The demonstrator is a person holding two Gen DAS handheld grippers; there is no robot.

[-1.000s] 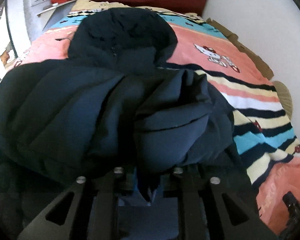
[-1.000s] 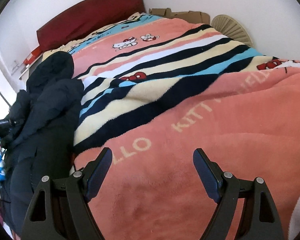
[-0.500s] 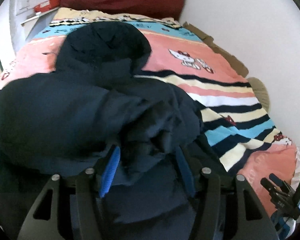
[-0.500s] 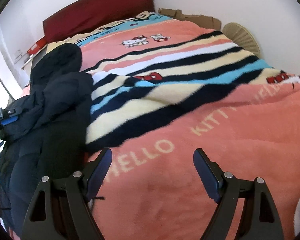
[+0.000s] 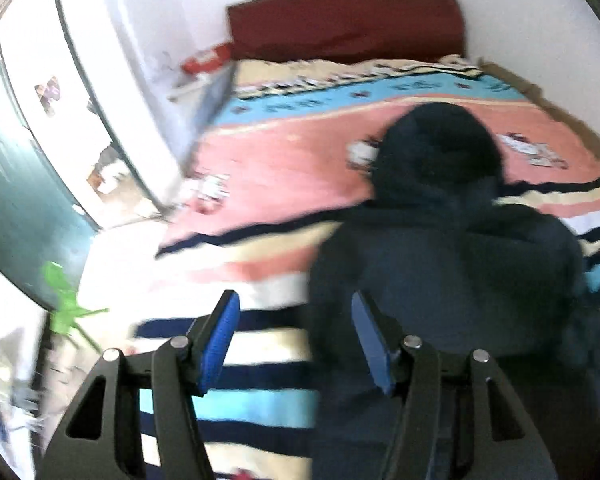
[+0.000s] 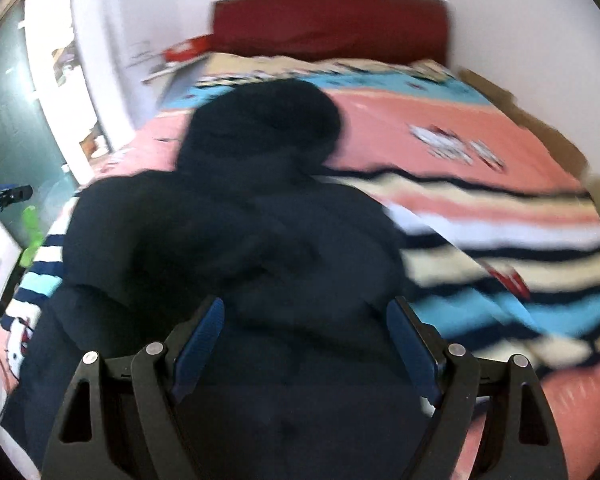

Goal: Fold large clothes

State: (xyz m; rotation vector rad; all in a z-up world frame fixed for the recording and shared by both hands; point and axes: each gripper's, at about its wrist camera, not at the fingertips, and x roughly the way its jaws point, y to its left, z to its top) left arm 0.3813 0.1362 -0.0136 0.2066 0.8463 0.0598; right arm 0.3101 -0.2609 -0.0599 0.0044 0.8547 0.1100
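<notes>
A dark navy hooded puffer jacket point(image 5: 452, 264) lies on the bed, hood point(image 5: 436, 152) toward the headboard, sleeves folded over the body. My left gripper point(image 5: 296, 340) is open and empty at the jacket's left edge, partly over the striped blanket. In the right wrist view the jacket point(image 6: 236, 240) fills the middle. My right gripper point(image 6: 304, 340) is open and empty, above the jacket's lower part. Both views are motion-blurred.
The bed has a pink, striped Hello Kitty blanket point(image 6: 480, 200) and a dark red headboard point(image 5: 340, 24). A white wall and doorway point(image 5: 100, 100) and a green object point(image 5: 60, 304) are to the left of the bed. A white wall point(image 6: 540, 20) bounds the right.
My left gripper opened, let go of the jacket fabric and swung left to the jacket's edge. My right gripper swung left from the bare blanket to above the jacket.
</notes>
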